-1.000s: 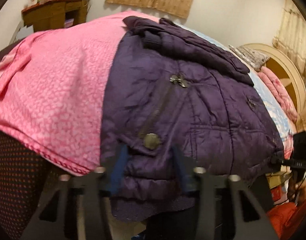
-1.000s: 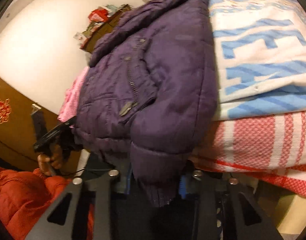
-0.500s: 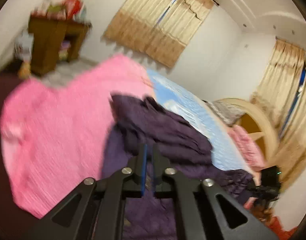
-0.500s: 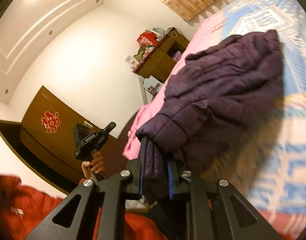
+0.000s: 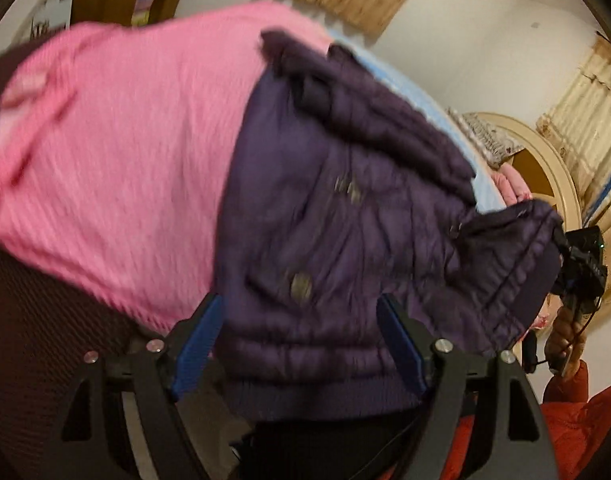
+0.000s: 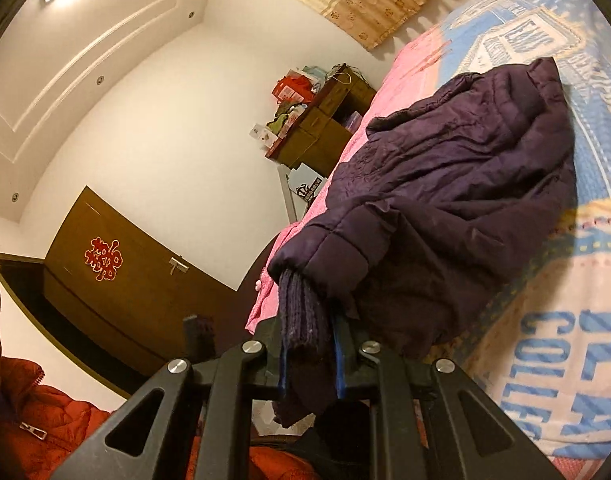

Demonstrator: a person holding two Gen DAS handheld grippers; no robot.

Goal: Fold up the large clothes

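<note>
A dark purple quilted jacket (image 5: 345, 248) lies on a bed, partly over a pink blanket (image 5: 117, 160). My left gripper (image 5: 301, 344) is open at the jacket's hem, its blue-padded fingers (image 5: 197, 344) on either side of the hem and not clamping it. My right gripper (image 6: 308, 356) is shut on the jacket's knit sleeve cuff (image 6: 301, 332) and holds that sleeve lifted off the bed. In the right wrist view the jacket (image 6: 465, 200) lies bunched on the blue and white blanket (image 6: 577, 320). The right gripper also shows in the left wrist view, at the right edge (image 5: 581, 264).
A wooden cabinet (image 6: 325, 128) piled with items stands beyond the bed's far side. A dark wooden door (image 6: 117, 280) is on the left wall. A curved headboard (image 5: 545, 168) and curtains are at the right. The person's orange jacket (image 6: 45, 420) is near the bed edge.
My left gripper was shut and raised half a second ago; it is now open and back down at the hem. My right gripper stays shut on the cuff, lifted from the bed edge.
</note>
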